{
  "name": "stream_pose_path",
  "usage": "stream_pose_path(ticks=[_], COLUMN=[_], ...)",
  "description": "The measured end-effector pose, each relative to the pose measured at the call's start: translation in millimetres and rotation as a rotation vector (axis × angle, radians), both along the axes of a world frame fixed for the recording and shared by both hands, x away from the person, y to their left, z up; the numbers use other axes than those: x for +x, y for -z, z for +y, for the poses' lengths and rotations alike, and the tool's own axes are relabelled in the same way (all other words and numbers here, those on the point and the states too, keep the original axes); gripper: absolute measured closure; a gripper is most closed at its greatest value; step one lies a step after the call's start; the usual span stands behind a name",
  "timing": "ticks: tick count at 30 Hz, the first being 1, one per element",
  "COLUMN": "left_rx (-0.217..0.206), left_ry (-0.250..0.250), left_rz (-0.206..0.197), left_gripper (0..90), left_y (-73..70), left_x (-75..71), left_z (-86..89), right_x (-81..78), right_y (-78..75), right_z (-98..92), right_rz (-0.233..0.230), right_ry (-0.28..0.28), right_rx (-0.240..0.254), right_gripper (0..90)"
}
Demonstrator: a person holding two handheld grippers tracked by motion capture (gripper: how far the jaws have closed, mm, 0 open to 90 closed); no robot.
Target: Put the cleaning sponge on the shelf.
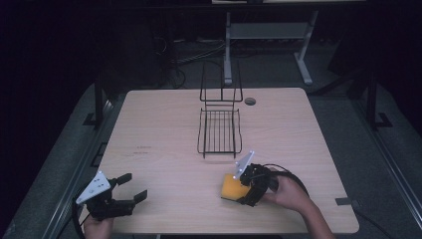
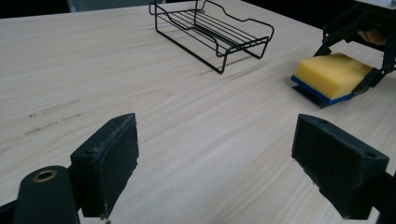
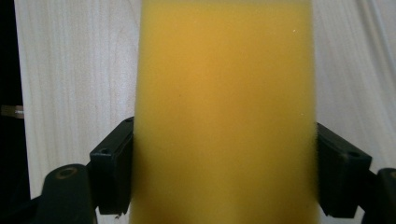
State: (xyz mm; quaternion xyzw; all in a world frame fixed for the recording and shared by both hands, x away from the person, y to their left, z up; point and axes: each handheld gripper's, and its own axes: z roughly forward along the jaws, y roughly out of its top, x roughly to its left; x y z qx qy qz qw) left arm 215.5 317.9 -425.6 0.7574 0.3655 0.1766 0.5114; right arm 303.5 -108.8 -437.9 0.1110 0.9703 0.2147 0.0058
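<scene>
Two grippers were at work on the pale wooden table (image 1: 164,129), but one alone had anything in it. The right gripper (image 1: 238,188) was clamped across a thick yellow foam sponge with a blue scouring underside (image 1: 230,189), its black jaws pressed against the sponge's two long sides, as the right gripper view made plain. The sponge (image 2: 330,76) lay near the table's front edge on the person's right, blue layer down, and appeared to rest on the wood, or only just off it; which of the two was hard to tell. Gripping it side to side likely kept it level for carrying. Just beyond it stood the black wire rack (image 1: 219,130), open-topped and seemingly empty, probably the place it was meant to go. The left gripper (image 1: 133,191) hovered well apart at the front left, jaws spread wide and holding nothing, pointed towards the rack (image 2: 212,30), seemingly kept clear of the other hand's path.
</scene>
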Motion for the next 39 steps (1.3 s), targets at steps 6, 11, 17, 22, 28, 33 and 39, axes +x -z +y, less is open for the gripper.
stream_pose_path(ticks=[6,11,17,22,28,33,39], left_rx=[-0.002,0.001,-0.002,-0.003,-0.003,-0.003,-0.001], left_ry=[-0.001,-0.001,-0.003,-0.005,-0.004,-0.004,-0.004], left_rz=[0.001,0.0,0.002,-0.001,-0.002,-0.001,0.0], left_gripper=[14.1,14.1,14.0,14.1,14.0,14.0,14.0], left_y=[0.3,0.4,0.5,0.0,0.2,0.4,0.3], left_x=[-0.2,0.4,0.4,0.2,0.2,0.1,0.5], left_z=[-0.5,0.0,0.1,0.4,0.6,0.6,0.7], right_x=[4.9,12.1,17.6,22.0,26.5,30.9,37.1], right_y=[-6.0,-11.5,-16.8,-20.3,-24.8,-28.8,-32.2], right_z=[0.8,1.4,3.4,3.9,3.6,4.8,6.6], right_rz=[0.006,0.014,0.02,0.021,0.023,0.016,0.024], right_ry=[-0.003,-0.007,-0.012,-0.013,-0.01,-0.016,-0.022], right_rx=[0.008,0.019,0.027,0.027,0.034,0.033,0.037], right_gripper=[21.4,21.4,21.4,21.4,21.5,21.5,21.5])
